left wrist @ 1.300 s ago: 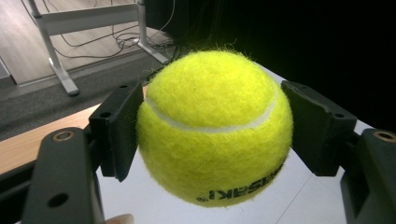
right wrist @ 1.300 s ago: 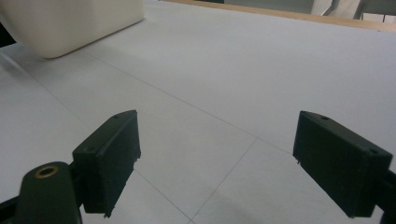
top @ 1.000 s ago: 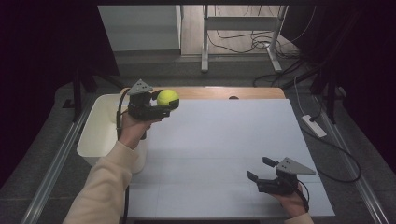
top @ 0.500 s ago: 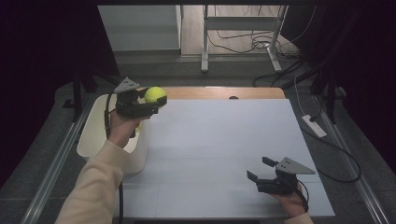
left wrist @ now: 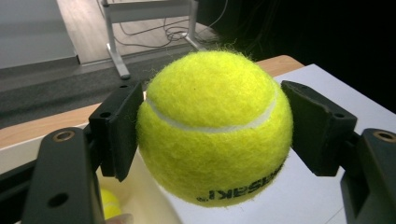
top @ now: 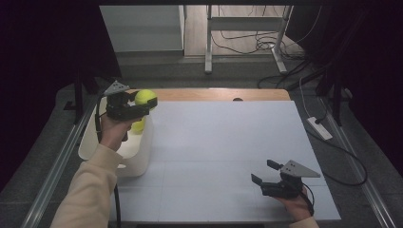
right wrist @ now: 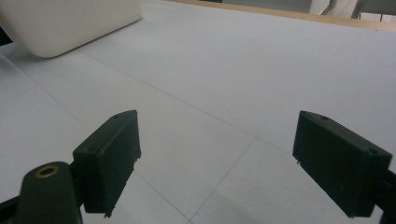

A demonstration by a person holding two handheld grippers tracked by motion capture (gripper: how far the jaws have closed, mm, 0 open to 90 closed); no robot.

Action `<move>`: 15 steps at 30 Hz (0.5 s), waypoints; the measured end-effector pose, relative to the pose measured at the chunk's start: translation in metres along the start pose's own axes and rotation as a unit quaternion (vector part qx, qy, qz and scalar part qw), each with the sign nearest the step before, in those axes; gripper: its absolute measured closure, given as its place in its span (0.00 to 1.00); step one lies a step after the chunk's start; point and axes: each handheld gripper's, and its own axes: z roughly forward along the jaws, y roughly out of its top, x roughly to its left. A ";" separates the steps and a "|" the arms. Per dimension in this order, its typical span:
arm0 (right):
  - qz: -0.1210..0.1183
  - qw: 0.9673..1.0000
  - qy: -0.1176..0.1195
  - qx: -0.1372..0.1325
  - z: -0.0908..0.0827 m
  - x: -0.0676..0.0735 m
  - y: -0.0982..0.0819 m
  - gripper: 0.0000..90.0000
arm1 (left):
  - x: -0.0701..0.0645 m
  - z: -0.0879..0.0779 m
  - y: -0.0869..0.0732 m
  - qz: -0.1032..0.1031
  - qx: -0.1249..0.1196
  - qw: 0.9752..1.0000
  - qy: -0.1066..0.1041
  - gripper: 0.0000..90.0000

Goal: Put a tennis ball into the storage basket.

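Here the left gripper point(top: 142, 105) held a tennis ball point(top: 145, 98) between its jaws, gripped across the middle so it could not roll free. It hung over the rim of the white bin point(top: 138, 161) at the tabletop's point(top: 228, 142) left edge, apparently for a drop beside the second ball point(top: 138, 126) inside. The right gripper point(top: 261, 183) rested near the front right corner, jaws wide and empty, well clear.
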 end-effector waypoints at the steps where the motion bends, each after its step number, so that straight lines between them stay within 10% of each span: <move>1: 0.000 1.000 0.001 0.000 0.000 0.000 0.000 0.16 | 0.001 -0.001 0.000 -0.001 0.000 1.000 0.001 0.29; 15: 0.005 1.000 -0.003 -0.001 -0.001 -0.002 0.000 0.17 | 0.013 -0.015 -0.007 -0.001 0.007 1.000 0.016 0.29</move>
